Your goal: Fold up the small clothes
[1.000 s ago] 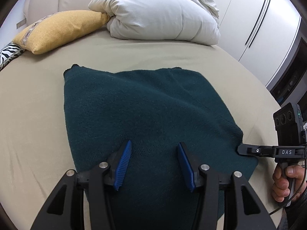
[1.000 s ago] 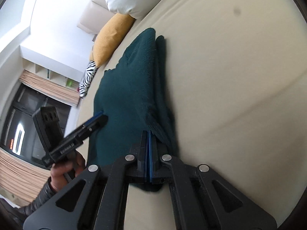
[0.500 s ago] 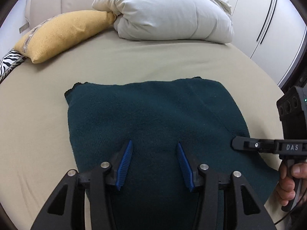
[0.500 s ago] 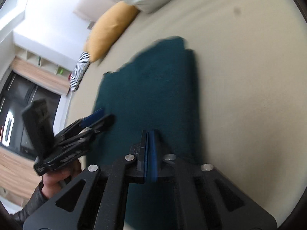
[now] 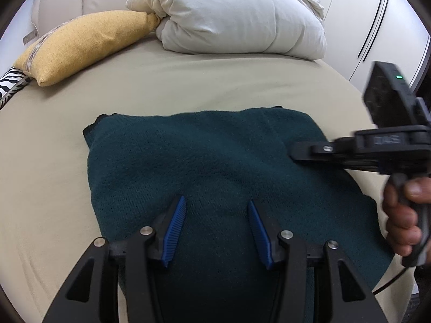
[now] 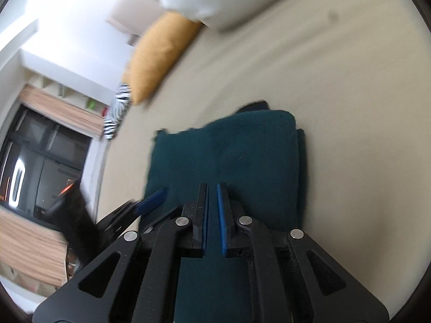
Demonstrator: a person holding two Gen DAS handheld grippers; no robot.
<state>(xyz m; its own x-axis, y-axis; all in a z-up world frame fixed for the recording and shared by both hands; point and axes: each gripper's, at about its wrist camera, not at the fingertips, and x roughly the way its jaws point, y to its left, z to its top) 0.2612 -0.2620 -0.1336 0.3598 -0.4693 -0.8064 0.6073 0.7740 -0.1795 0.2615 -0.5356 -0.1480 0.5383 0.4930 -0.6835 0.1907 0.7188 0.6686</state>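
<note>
Lying flat on the beige bed (image 5: 188,80), the dark green garment (image 5: 215,161) is sitting folded over, with a doubled edge showing along its right side in the right wrist view (image 6: 299,161). The left hand-held gripper (image 5: 216,210) is hovering over the near part of the garment with its blue-padded fingers (image 5: 175,226) spread well apart and nothing between them. In the right wrist view it is appearing at the lower left, blurred, over the garment's left edge (image 6: 150,202).

The right hand-held gripper (image 6: 212,196) is hanging above the middle of the garment, its jaws parted by a narrow gap and holding no cloth. From the left wrist view this gripper is reaching in from the right, its tip (image 5: 296,150) over the garment's right portion, with the person's right hand (image 5: 401,220) wrapping the handle. Whether the tip is touching the fabric cannot be told from either view.

Beyond the garment, a yellow pillow (image 5: 80,45) is resting near the head of the bed, touching a bundled white duvet (image 5: 237,16) beside it. A zebra-patterned cushion (image 5: 10,83) is peeking in at the far left edge, just beside the yellow pillow. White wardrobe doors (image 5: 363,27) are standing past the bed on the right.
</note>
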